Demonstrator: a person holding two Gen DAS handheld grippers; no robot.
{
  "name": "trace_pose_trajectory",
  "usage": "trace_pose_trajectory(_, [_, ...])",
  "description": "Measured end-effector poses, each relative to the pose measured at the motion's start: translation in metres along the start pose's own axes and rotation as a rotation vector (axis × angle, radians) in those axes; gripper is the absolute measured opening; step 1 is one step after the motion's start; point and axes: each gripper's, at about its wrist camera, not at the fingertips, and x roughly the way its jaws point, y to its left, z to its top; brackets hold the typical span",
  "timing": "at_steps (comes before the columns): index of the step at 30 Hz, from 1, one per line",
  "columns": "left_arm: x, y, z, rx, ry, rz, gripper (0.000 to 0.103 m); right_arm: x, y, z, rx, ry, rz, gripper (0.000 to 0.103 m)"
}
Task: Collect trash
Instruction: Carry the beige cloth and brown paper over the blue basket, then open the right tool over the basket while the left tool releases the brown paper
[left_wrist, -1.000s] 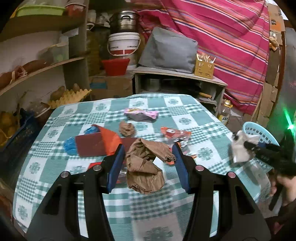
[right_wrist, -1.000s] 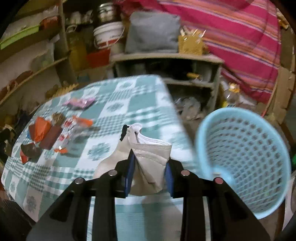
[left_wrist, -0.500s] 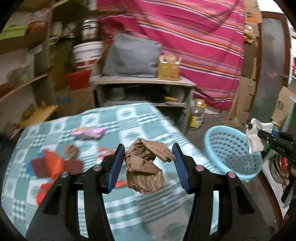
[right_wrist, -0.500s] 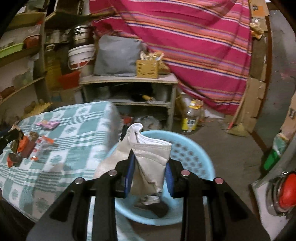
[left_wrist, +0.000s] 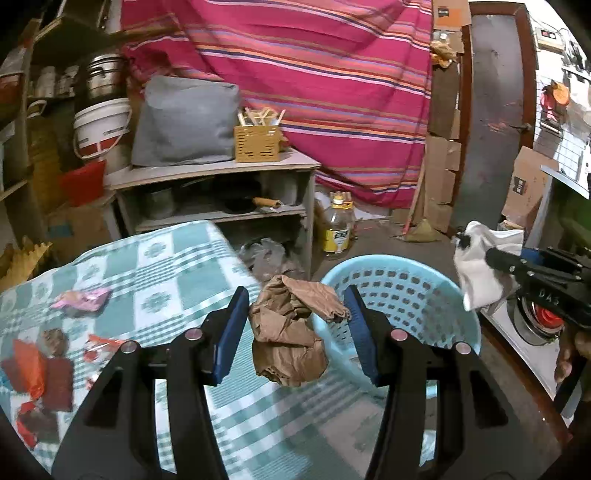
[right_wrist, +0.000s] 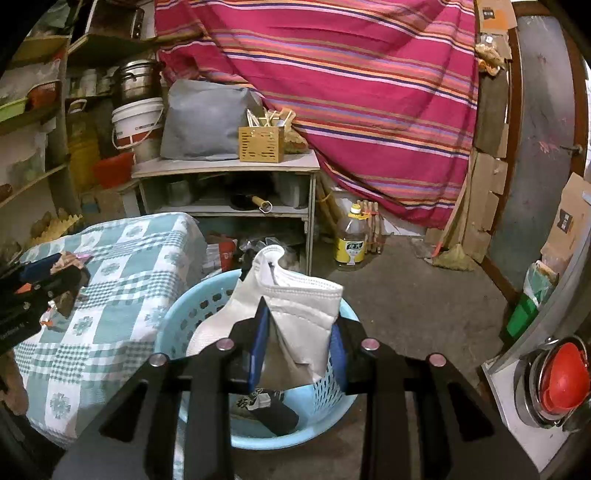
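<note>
At the left, the table (left_wrist: 159, 258) was covered by a checked cloth, with wrappers (left_wrist: 79, 300) left scattered toward its left side; its right edge fell away just beside the basket (left_wrist: 424, 291), which stood on the bare floor. A crumpled brown bag (left_wrist: 290, 332) was gripped between the pads of the left gripper (left_wrist: 295, 332) and held over the table's edge, at the basket's left rim. Open floor was seen beyond the basket, up to a shelf unit (right_wrist: 225, 166) and a striped curtain (right_wrist: 351, 92). A white mask (right_wrist: 295, 306) was clamped in the right gripper (right_wrist: 298, 345) — held above the basket. Something dark lay in the basket's bottom, too hidden to be made out. The basket's near rim was cut off by the fingers.
</note>
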Motion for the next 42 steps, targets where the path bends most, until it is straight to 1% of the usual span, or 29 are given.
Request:
trace_pose_trajectory(8, [0.042,-0.025,0.015,-0.024,0.031,-0.062,0.052,0.022,-0.015,-0.003,0.015,0.036,-0.017,0.03])
trace_pose_trajectory(15, [0.068,-0.053,0.024,0.017,0.046,-0.094,0.054,0.036,-0.023,0.001,0.027,0.051,-0.034,0.03])
trace_pose_trajectory(16, [0.072,-0.057,0.026,0.021,0.048,-0.098,0.057,0.037,-0.024,0.001,0.029,0.051,-0.036,0.03])
trace_pose_trajectory(17, [0.074,-0.058,0.027,0.021,0.049,-0.098,0.064,0.039,-0.024,0.001,0.033,0.053,-0.038,0.03])
trace_pose_trajectory(18, [0.077,-0.058,0.029,0.019,0.052,-0.098,0.068,0.041,-0.025,0.0,0.039,0.058,-0.038,0.03])
trace_pose_trajectory(19, [0.078,-0.058,0.029,0.016,0.054,-0.099,0.077,0.043,-0.026,0.0,0.043,0.063,-0.038,0.03])
trace_pose_trajectory(20, [0.077,-0.056,0.03,0.01,0.049,-0.101,0.08,0.045,-0.025,-0.001,0.043,0.069,-0.04,0.03])
trace_pose_trajectory(22, [0.073,-0.052,0.029,0.01,0.043,-0.097,0.081,0.048,-0.023,-0.003,0.038,0.078,-0.043,0.03])
trace_pose_trajectory(24, [0.067,-0.047,0.027,0.016,0.032,-0.075,0.086,0.05,-0.02,-0.005,0.036,0.084,-0.043,0.03])
trace_pose_trajectory(26, [0.057,-0.037,0.025,0.01,0.016,-0.042,0.093,0.052,-0.019,-0.007,0.039,0.088,-0.042,0.03])
trace_pose_trajectory(29, [0.045,-0.019,0.021,0.003,0.015,-0.009,0.093,0.057,-0.014,-0.009,0.04,0.1,-0.038,0.031])
trace_pose_trajectory(32, [0.034,-0.003,0.02,-0.002,0.01,0.022,0.095,0.066,-0.006,-0.009,0.025,0.111,-0.043,0.033])
trace_pose_trajectory(33, [0.028,0.005,0.019,-0.011,0.006,0.033,0.096,0.07,-0.004,-0.008,0.027,0.113,-0.047,0.036])
trace_pose_trajectory(34, [0.023,0.011,0.019,-0.017,0.002,0.04,0.097,0.072,-0.003,-0.008,0.029,0.117,-0.052,0.049])
trace_pose_trajectory(35, [0.018,0.016,0.018,-0.024,-0.003,0.047,0.097,0.075,-0.002,-0.008,0.033,0.121,-0.057,0.055])
trace_pose_trajectory(36, [0.011,0.024,0.018,-0.031,-0.009,0.058,0.097,0.078,-0.002,-0.008,0.037,0.125,-0.063,0.068])
trace_pose_trajectory(37, [0.006,0.029,0.017,-0.034,-0.012,0.068,0.097,0.081,-0.001,-0.009,0.038,0.128,-0.069,0.074])
trace_pose_trajectory(39, [-0.005,0.043,0.014,-0.036,-0.017,0.097,0.097,0.091,-0.001,-0.013,0.035,0.153,-0.09,0.075])
trace_pose_trajectory(41, [-0.013,0.055,0.011,-0.04,-0.021,0.116,0.097,0.097,-0.003,-0.018,0.047,0.18,-0.093,0.078])
trace_pose_trajectory(42, [-0.019,0.062,0.009,-0.045,-0.023,0.127,0.097,0.096,-0.004,-0.021,0.067,0.187,-0.095,0.082])
